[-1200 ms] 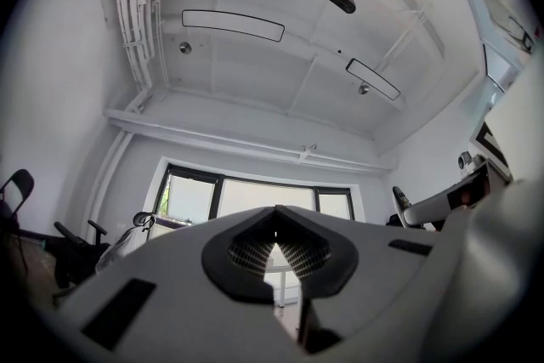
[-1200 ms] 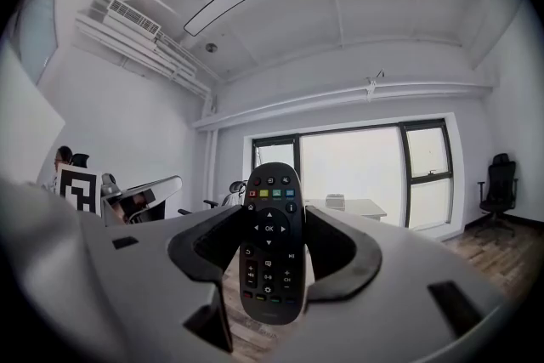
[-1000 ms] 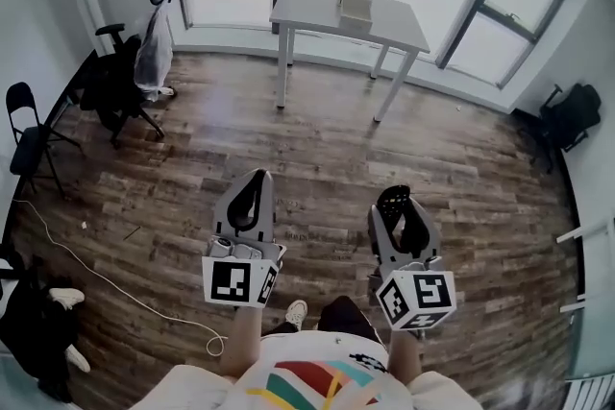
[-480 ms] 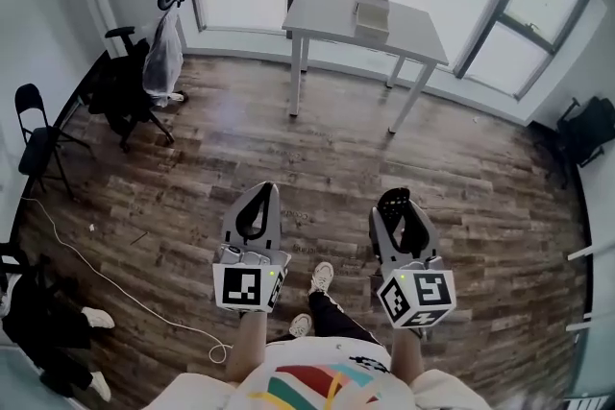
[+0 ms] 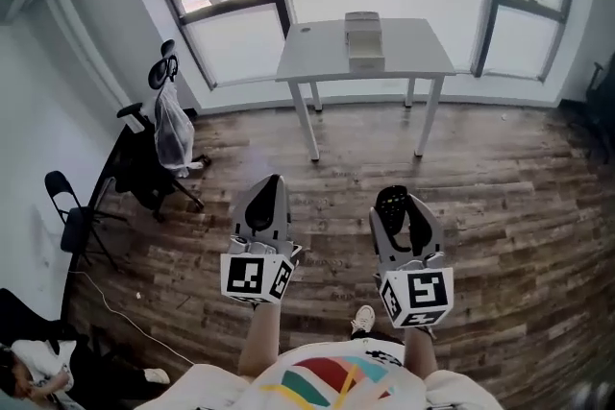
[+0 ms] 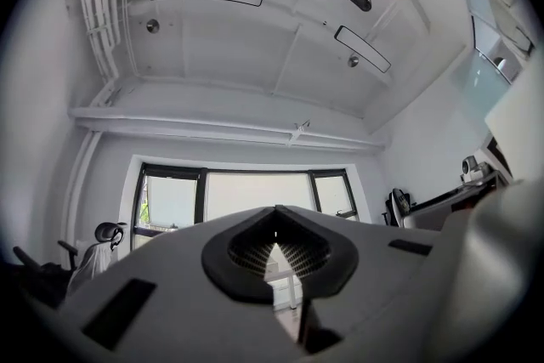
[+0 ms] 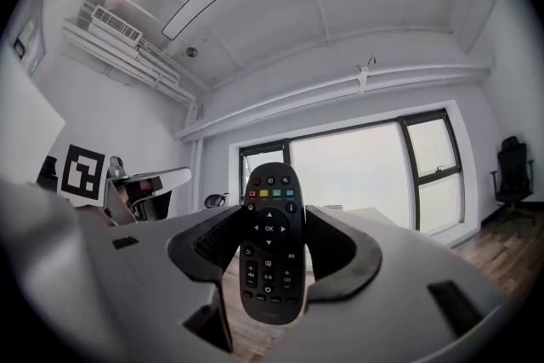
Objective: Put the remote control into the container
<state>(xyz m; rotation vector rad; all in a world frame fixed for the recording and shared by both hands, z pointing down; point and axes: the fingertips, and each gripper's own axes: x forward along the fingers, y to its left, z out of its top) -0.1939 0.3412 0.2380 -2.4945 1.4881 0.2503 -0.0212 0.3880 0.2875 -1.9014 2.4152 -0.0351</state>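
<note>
My right gripper [image 5: 402, 210] is shut on a black remote control [image 5: 391, 203], held above the wooden floor. In the right gripper view the remote [image 7: 269, 242] stands upright between the dark pads, buttons facing the camera, with its top end past the jaws. My left gripper [image 5: 265, 199] is beside it, shut and with nothing in it; in its own view the left gripper [image 6: 274, 253] shows only a thin slit between the pads. A pale rectangular container [image 5: 362, 40] sits on the white table [image 5: 317, 64] straight ahead, far beyond both grippers.
The table stands against the windows. A black office chair [image 5: 154, 163] with a plastic cover is at the left, and a folding chair [image 5: 71, 220] is nearer the wall. Someone's legs [image 5: 34, 362] show at the bottom left corner. Wooden floor [image 5: 500, 206] lies between me and the table.
The view has swung so the table and container now sit centred ahead instead of up right. Both grippers keep their pose, the remote still in the right one.
</note>
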